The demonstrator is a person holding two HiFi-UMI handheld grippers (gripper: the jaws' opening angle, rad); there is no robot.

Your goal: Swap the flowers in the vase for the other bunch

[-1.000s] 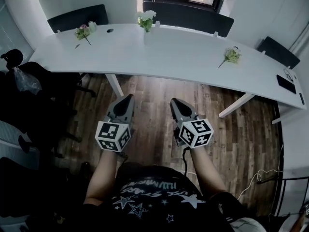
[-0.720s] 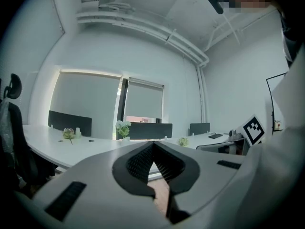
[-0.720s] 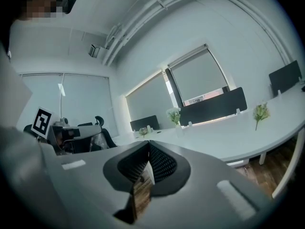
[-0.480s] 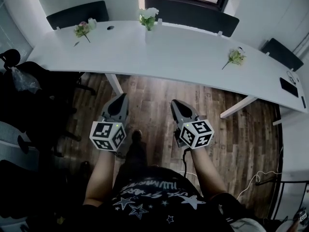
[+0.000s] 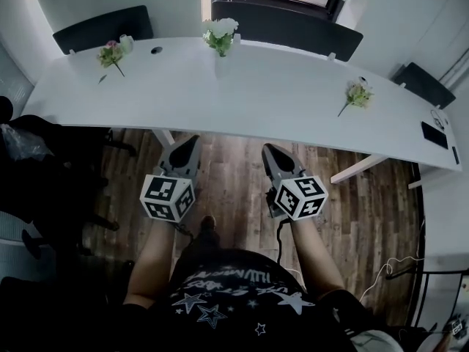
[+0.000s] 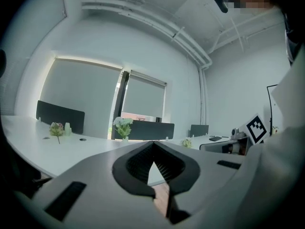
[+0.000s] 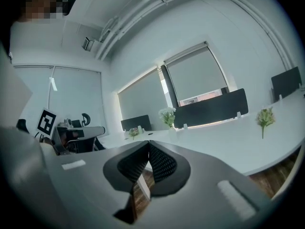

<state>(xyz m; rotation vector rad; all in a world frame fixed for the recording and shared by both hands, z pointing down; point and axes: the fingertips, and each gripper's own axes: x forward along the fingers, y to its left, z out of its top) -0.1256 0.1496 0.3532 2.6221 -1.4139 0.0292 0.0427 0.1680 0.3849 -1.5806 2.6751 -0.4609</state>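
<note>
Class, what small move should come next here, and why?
Probably step up to the table and open the right claw: it and the left claw are shut, empty and short of the vase holding white flowers.

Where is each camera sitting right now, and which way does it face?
Head view: on the person's head, facing forward and steeply down at the white table; shows forearms, shirt, the left hand-held gripper and right hand-held gripper, both shut.
Left gripper view: on the left hand-held gripper, looking along its jaws at the table; the person shows top right.
Right gripper view: on the right hand-held gripper, likewise; the person shows top left.
Shared: all three show the vase of flowers.
</note>
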